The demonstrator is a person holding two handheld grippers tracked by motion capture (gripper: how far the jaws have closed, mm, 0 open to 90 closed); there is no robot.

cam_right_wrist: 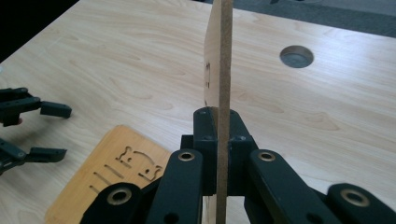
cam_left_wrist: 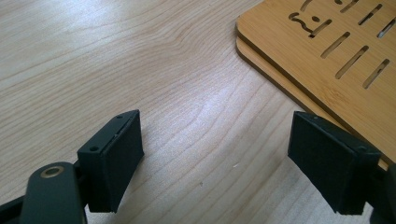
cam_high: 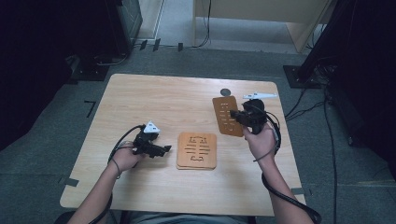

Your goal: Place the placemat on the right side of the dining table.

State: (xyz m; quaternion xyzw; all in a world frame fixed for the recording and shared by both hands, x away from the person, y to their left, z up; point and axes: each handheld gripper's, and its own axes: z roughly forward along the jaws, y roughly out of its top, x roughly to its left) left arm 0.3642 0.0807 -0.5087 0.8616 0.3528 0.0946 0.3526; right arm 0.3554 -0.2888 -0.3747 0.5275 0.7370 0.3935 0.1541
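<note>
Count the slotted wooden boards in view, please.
3: two stacked flat on the table, top board over the lower board; one held board on edge in the right hand-held gripper. More could hide beneath.

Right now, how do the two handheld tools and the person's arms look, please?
Both tools are black, with two flat rectangular pads on jointed links that carry brass-coloured pivot rings. The left tool has a small grey three-cornered plate on top; the right tool carries a longer, pointed one. A black cable trails from each along the forearm. The forearms are bare, with no sleeves or gloves visible.

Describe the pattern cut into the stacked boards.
Parallel slots with small cut-out figures on the stacked boards; high view.
</note>
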